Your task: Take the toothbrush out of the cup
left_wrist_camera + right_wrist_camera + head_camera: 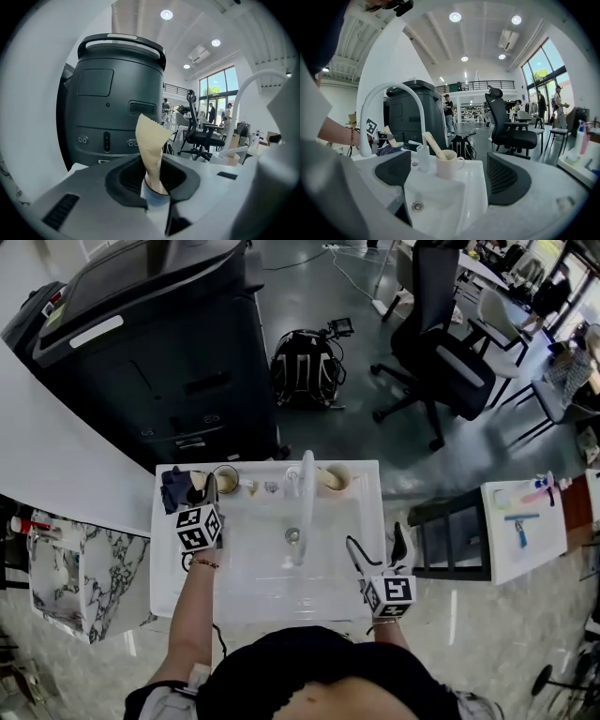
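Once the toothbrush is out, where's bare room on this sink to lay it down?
Free: the basin floor around the drain, and the right rim between the right cup and the right gripper. Crowded: the back ledge, with cloth, left cup, left gripper on the toothbrush, small items, faucet.

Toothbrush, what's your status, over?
Left hand-held gripper shut on toothbrush, in cup. Right hand-held gripper open, empty. Nothing blocking above.

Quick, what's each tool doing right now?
Left tool: closed on the wrapped toothbrush.
Right tool: open, holding nothing.
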`<action>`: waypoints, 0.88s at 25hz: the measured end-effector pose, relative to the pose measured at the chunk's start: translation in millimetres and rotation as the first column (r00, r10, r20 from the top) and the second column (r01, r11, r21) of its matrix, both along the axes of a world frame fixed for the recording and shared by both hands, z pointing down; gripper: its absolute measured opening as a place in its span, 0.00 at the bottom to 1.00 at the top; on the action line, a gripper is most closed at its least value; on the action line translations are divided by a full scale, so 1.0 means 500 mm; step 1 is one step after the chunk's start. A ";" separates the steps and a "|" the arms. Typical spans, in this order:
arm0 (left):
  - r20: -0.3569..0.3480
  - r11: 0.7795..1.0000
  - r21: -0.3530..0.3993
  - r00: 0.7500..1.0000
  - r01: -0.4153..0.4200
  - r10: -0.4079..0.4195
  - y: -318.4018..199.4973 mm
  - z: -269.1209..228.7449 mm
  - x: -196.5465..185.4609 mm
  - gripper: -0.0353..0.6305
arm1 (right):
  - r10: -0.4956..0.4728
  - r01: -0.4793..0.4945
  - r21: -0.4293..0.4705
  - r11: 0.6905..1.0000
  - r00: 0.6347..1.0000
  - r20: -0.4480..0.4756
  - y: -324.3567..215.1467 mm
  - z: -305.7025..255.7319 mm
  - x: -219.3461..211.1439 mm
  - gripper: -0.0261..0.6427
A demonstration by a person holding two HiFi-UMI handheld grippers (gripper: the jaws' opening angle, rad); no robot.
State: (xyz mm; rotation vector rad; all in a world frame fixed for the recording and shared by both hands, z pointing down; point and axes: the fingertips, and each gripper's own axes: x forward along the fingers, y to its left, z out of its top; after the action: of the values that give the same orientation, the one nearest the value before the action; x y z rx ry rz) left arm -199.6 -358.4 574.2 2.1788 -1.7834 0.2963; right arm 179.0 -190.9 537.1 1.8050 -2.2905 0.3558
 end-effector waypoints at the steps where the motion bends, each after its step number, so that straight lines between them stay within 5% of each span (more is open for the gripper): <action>1: -0.003 1.000 0.003 1.000 -0.004 0.004 0.000 -0.002 0.002 0.14 | -0.002 0.002 -0.001 1.000 1.000 -0.002 0.001 0.001 -0.001 0.79; 22: -0.134 0.983 0.183 0.990 -0.019 0.044 0.076 -0.177 0.018 0.10 | -0.039 0.039 0.048 0.998 0.999 -0.002 0.031 -0.021 -0.015 0.79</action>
State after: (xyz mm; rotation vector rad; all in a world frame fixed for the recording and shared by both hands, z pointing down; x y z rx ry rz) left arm -190.5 -320.5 485.6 2.2905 -1.7620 -0.0115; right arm 171.7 -175.7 526.3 1.7798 -2.3492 0.2962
